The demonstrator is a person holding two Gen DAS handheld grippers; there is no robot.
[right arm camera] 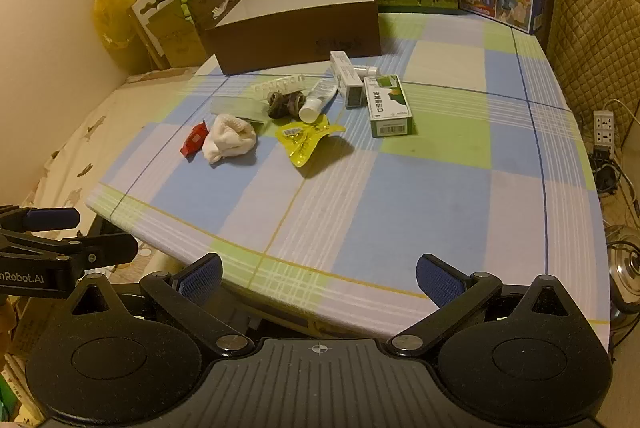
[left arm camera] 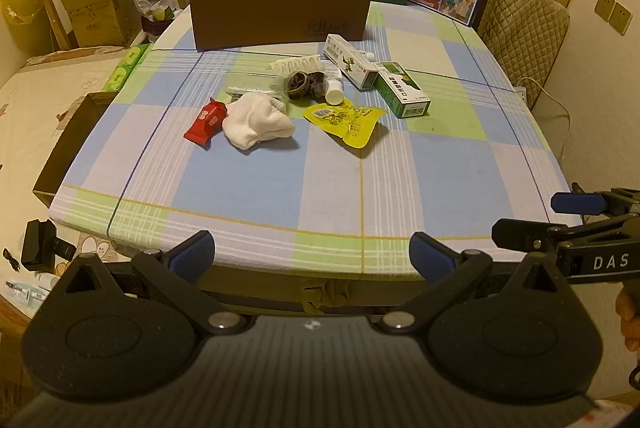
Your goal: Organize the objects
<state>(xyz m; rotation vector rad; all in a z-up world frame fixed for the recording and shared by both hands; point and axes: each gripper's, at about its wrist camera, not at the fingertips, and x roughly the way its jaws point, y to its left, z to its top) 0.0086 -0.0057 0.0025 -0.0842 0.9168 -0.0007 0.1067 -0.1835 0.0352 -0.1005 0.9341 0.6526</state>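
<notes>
Left tool: the left tool (left arm camera: 311, 255) hovers at the near table edge, fingers spread wide, nothing between them.
Right tool: the right tool (right arm camera: 319, 276) sits beside it, also spread apart and empty.
Where the clutter is: all of it lies mid-table (left arm camera: 312, 188) on the checked cloth, just in front of the open brown box (left arm camera: 279, 8) at the far side.
Step in hand: looks like the very start, nothing gripped yet, the box probably the target.
How to do it well: go for the near loose pieces first; the white cloth (left arm camera: 258, 120) is soft, so pinch a fold from above. The yellow pouch (left arm camera: 345, 120) lies flat, so take it by a raised edge.
Count, near row: one red packet (left arm camera: 205, 123), one white cloth, one yellow pouch.
Count, boxes: one green-and-white carton (left arm camera: 404, 90), one long white carton (left arm camera: 350, 61).
Count, small stuff: one white-capped tube (right arm camera: 318, 98), one blister strip (left arm camera: 295, 63), one dark bundle (left arm camera: 304, 84), what it is I cannot tell.
</notes>
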